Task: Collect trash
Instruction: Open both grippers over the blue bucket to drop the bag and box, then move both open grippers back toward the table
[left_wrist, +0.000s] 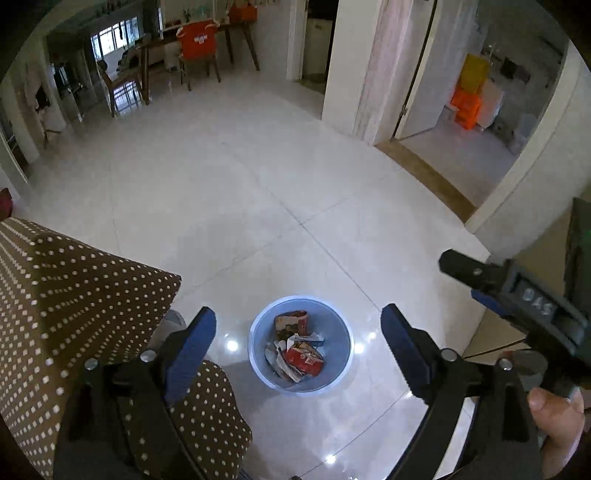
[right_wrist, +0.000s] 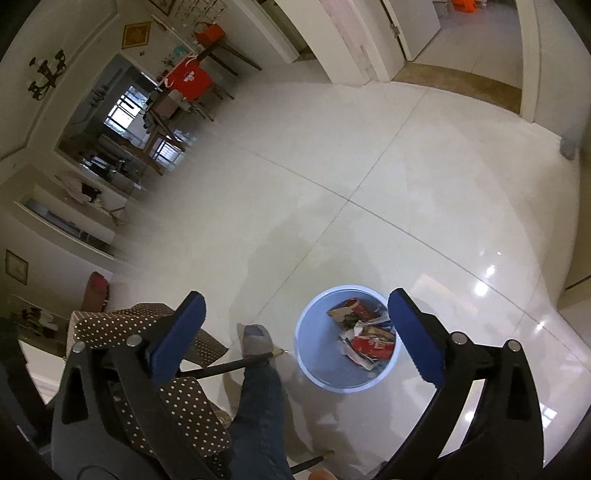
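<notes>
The left gripper (left_wrist: 298, 341) hangs with jaws spread wide and empty over a round pale-blue plastic trash bin (left_wrist: 258, 354) at six o'clock on the glossy white tile floor (left_wrist: 236, 206), holding crumpled red-and-white paper wrappers (left_wrist: 301, 356). The right gripper (right_wrist: 293, 332) also gapes empty; brown polka-dot fabric (left_wrist: 74, 295) lies at eight o'clock.

glossy tile floor (left_wrist: 258, 192); blue trash bin (left_wrist: 334, 332) on it.

Brown polka-dot cushion (left_wrist: 74, 295) at lower left. Glossy tiled floor (left_wrist: 258, 184). Orange-covered chair (left_wrist: 197, 40) by wooden table (left_wrist: 236, 26), far side.
</notes>
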